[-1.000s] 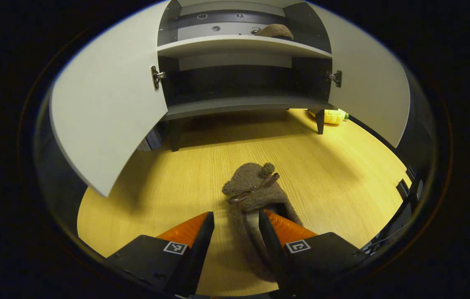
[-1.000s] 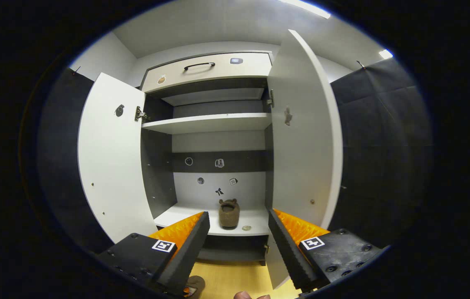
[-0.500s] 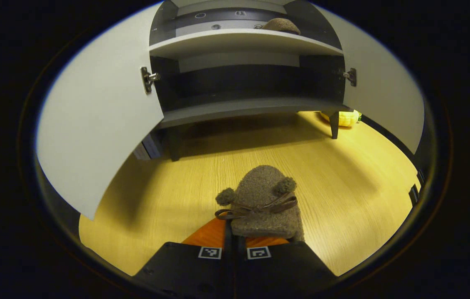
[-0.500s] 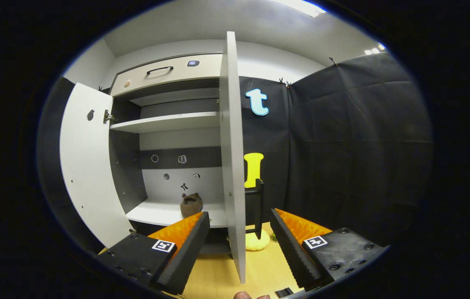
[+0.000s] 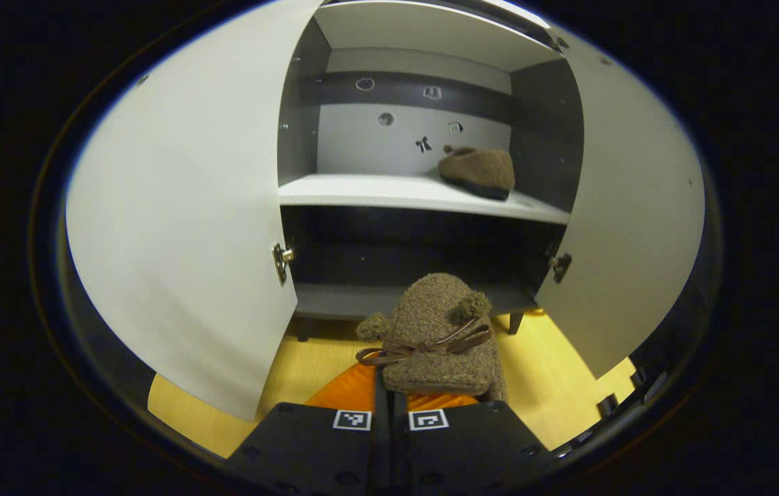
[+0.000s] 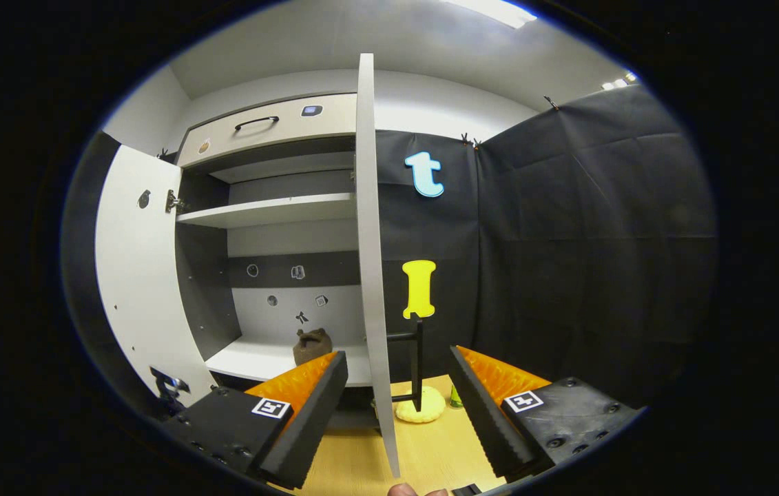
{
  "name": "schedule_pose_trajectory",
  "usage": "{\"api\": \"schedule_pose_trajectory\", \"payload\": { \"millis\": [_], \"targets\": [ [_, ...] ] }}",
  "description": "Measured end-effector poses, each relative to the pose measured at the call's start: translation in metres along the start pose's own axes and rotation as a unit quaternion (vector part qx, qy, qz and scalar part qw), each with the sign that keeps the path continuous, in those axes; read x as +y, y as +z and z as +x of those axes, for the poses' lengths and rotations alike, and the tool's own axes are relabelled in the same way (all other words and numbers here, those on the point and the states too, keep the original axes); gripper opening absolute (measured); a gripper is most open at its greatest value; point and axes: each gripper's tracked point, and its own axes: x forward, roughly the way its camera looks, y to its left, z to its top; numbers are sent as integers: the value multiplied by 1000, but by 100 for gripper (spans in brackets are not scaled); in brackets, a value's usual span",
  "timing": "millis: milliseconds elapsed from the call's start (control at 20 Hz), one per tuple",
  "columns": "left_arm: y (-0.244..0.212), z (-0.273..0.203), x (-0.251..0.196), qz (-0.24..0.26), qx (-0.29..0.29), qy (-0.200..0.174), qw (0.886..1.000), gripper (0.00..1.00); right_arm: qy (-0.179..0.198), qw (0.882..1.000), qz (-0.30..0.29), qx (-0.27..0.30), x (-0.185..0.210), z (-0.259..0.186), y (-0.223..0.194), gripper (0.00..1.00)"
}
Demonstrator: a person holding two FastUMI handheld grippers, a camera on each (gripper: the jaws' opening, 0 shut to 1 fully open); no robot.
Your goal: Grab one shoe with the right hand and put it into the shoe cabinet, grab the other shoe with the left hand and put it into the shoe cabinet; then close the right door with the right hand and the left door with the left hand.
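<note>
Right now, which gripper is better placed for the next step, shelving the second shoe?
Left. The left gripper is shut on the second shoe, facing the shelf. The right gripper is open, at the right door.

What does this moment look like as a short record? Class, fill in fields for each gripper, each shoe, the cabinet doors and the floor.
left gripper: shut on held shoe, raised in front of the cabinet
right gripper: open, empty, the right door edge-on between its fingers
shelved shoe: on the white shelf, right side
left door: open
right door: open
floor: wood, a yellow object behind the door
</note>
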Motion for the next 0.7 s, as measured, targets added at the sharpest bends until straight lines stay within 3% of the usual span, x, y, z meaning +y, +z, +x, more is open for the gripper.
{"api": "schedule_pose_trajectory", "payload": {
  "millis": [450, 700],
  "targets": [
    [147, -55, -15, 18, -72, -15, 997, 5, -26, 999, 1, -25, -27, -1, 32, 97],
    [194, -58, -17, 19, -95, -17, 995, 5, -31, 999, -4, -28, -31, 10, 45, 97]
  ]
}}
